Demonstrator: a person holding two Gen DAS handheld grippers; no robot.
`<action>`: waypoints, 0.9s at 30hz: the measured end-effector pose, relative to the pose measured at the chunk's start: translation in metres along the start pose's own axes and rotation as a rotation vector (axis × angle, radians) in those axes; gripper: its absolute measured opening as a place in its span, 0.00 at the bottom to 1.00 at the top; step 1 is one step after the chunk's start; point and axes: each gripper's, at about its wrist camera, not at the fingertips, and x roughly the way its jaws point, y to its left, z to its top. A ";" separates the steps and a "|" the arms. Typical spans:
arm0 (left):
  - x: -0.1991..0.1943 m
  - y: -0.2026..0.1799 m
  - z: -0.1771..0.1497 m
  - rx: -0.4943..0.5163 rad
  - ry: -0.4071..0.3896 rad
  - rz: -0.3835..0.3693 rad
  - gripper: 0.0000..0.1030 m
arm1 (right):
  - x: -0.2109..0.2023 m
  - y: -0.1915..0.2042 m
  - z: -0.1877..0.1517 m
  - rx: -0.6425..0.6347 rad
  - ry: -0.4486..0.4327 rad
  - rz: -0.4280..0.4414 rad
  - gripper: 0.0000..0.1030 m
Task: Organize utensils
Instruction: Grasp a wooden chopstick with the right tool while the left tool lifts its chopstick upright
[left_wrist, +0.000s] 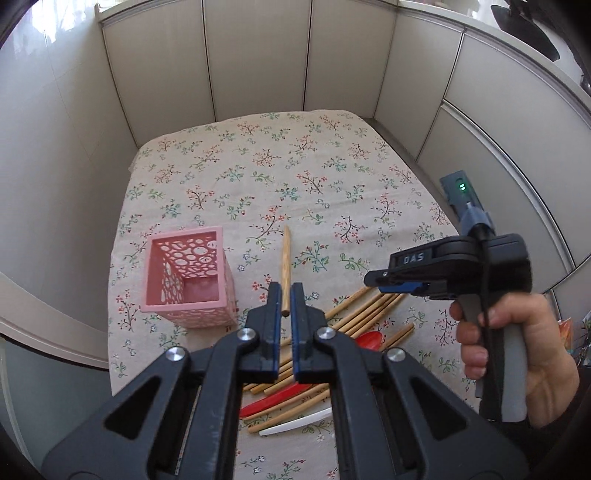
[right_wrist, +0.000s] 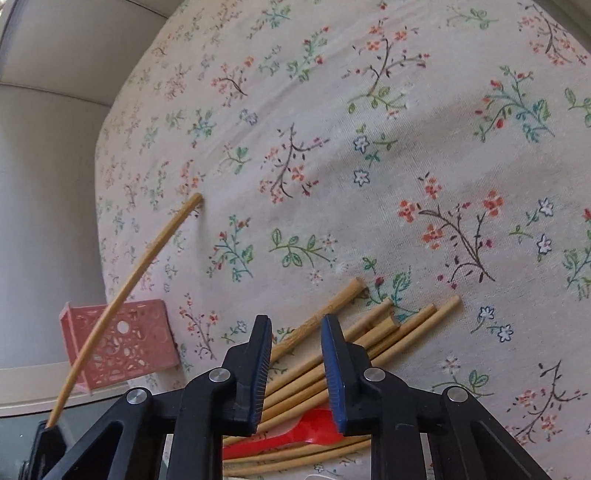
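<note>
Left gripper (left_wrist: 284, 295), lower centre, clamps one pale bamboo chopstick (left_wrist: 286, 266). Right gripper (right_wrist: 295, 332) stands partly open over loose chopsticks (right_wrist: 373, 332) and a red spoon (right_wrist: 295, 432), holding nothing. Pink basket (left_wrist: 184, 280) left, on floral cloth (left_wrist: 295, 166).

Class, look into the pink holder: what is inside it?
The pink holder shows only its bare pink floor and perforated walls; no utensils inside. The near wall hides the floor strip just behind it.

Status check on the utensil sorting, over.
Left gripper shut on one chopstick, lifted beside the pink holder. Right gripper jaws apart over the chopstick pile, gripping nothing. Nothing blocking the holder.
</note>
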 end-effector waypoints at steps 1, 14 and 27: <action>-0.003 0.001 -0.001 0.002 -0.007 -0.002 0.05 | 0.005 0.001 -0.001 0.011 0.005 -0.027 0.25; -0.028 0.016 -0.002 0.013 -0.105 -0.005 0.05 | 0.030 0.023 0.001 0.068 -0.103 -0.178 0.14; -0.040 0.018 -0.001 0.015 -0.212 0.008 0.05 | 0.012 -0.006 0.014 0.136 -0.139 0.061 0.00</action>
